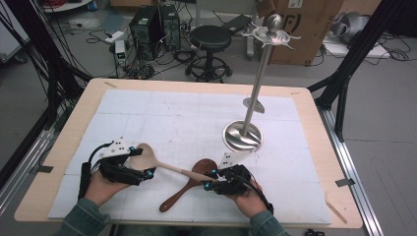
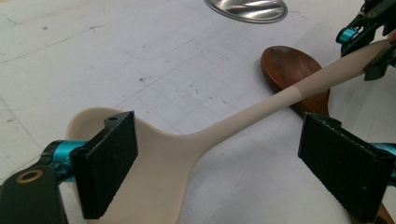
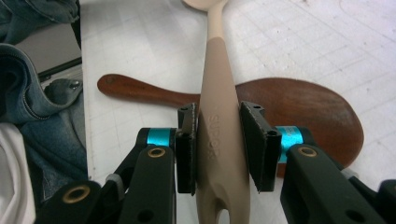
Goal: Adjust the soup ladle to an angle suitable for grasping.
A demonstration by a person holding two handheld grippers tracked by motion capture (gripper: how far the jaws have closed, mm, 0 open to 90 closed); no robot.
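Observation:
A cream spoon (image 1: 167, 167) lies slanted across the white mat, bowl to the left. My right gripper (image 1: 210, 179) is shut on its handle (image 3: 217, 79), with a pad on each side of the embossed part. The handle passes over a dark brown wooden spoon (image 1: 177, 196) that lies flat on the mat (image 3: 303, 107). My left gripper (image 1: 142, 161) stands open around the cream bowl (image 2: 154, 158). Its left pad (image 2: 107, 163) is at the bowl's edge. Its right pad (image 2: 345, 172) is well clear of the spoon.
A metal utensil stand (image 1: 258, 83) with a round base (image 1: 242, 136) and hooks at its top rises at the mat's right centre. The mat (image 1: 172, 113) covers a wooden table. A stool (image 1: 210, 39), computer cases (image 1: 147, 24) and a cardboard box (image 1: 305, 24) stand beyond the far edge.

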